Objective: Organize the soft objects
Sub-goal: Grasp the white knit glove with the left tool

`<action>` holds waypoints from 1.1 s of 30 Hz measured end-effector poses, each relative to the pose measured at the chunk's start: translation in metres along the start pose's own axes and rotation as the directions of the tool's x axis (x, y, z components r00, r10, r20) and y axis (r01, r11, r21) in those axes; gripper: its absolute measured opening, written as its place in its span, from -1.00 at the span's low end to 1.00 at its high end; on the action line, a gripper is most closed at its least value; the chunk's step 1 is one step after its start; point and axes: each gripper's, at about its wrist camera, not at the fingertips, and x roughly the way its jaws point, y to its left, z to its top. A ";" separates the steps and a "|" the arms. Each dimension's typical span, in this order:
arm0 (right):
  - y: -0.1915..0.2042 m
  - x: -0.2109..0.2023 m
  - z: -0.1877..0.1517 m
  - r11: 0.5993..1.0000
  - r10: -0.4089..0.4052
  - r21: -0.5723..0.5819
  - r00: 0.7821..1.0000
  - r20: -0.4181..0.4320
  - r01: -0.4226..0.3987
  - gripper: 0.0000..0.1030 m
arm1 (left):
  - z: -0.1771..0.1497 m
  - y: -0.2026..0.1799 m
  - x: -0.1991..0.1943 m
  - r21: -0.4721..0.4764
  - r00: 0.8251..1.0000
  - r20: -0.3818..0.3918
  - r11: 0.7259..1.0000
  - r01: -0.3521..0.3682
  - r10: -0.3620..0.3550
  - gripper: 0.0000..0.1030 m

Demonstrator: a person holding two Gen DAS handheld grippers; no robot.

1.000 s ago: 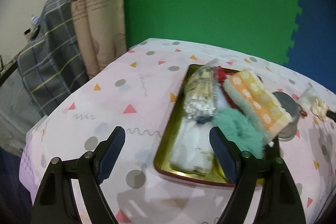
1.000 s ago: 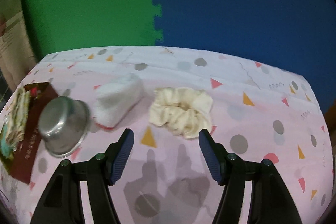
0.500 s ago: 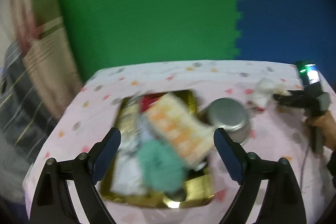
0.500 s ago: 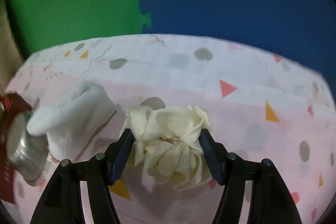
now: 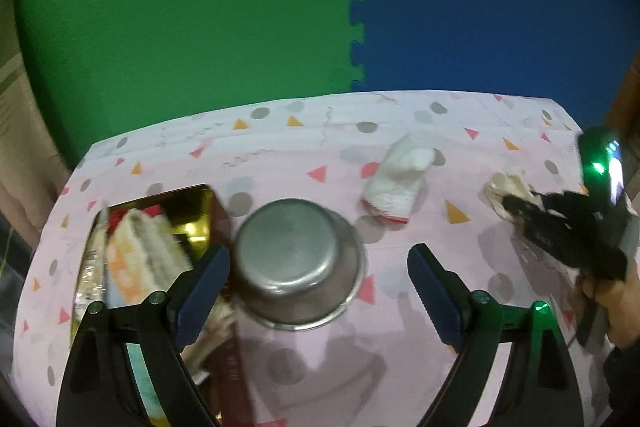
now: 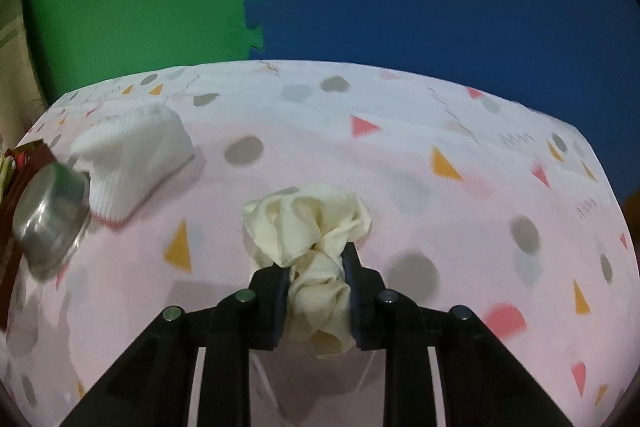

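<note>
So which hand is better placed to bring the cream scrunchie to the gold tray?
The right. The right gripper is closing with the cream scrunchie between its pads; the left gripper is open around the upturned steel bowl beside the gold tray.

Right gripper [image 6: 316, 291] jaws are closing, pinching the cream scrunchie [image 6: 308, 223]. White sock [image 6: 132, 155] touches an overturned steel bowl [image 6: 48, 223].

No words, numbers or brand marks can be read anywhere in these views. The packet [image 5: 93, 267] in the tray [image 5: 200, 211] carries print, but it is too blurred to make out.
</note>
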 end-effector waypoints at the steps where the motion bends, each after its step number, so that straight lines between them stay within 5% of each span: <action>1: -0.005 -0.005 -0.006 1.000 -0.004 0.002 1.000 -0.001 0.004 -0.53 | 0.001 -0.004 0.002 0.004 1.000 -0.001 1.000 0.012 -0.012 0.72; 10: -0.042 -0.046 -0.057 0.999 -0.042 0.028 0.999 0.007 0.042 -0.53 | 0.017 -0.030 0.039 0.001 0.996 -0.078 0.999 0.036 -0.036 0.72; 21: -0.044 -0.043 -0.055 0.999 -0.029 0.039 1.000 0.005 0.029 -0.53 | 0.042 -0.072 0.074 0.121 0.999 -0.048 0.993 -0.008 0.014 0.72; 27: -0.046 -0.042 -0.055 0.999 -0.023 0.041 1.000 0.005 0.023 -0.53 | 0.053 -0.078 0.106 0.083 0.994 -0.111 0.997 0.004 0.005 0.65; 30: -0.048 -0.042 -0.055 0.999 -0.014 0.047 1.000 0.006 0.014 -0.52 | 0.055 -0.077 0.114 0.028 0.991 -0.137 1.000 0.012 -0.008 0.23; 32: -0.048 -0.042 -0.056 0.999 -0.010 0.049 1.000 0.006 0.010 -0.52 | 0.056 -0.076 0.122 -0.011 0.986 -0.163 1.000 0.028 -0.030 -0.34; 33: -0.048 -0.042 -0.055 0.999 -0.011 0.049 1.000 0.006 0.010 -0.52 | 0.056 -0.075 0.125 -0.021 0.984 -0.179 1.000 0.020 -0.023 -0.43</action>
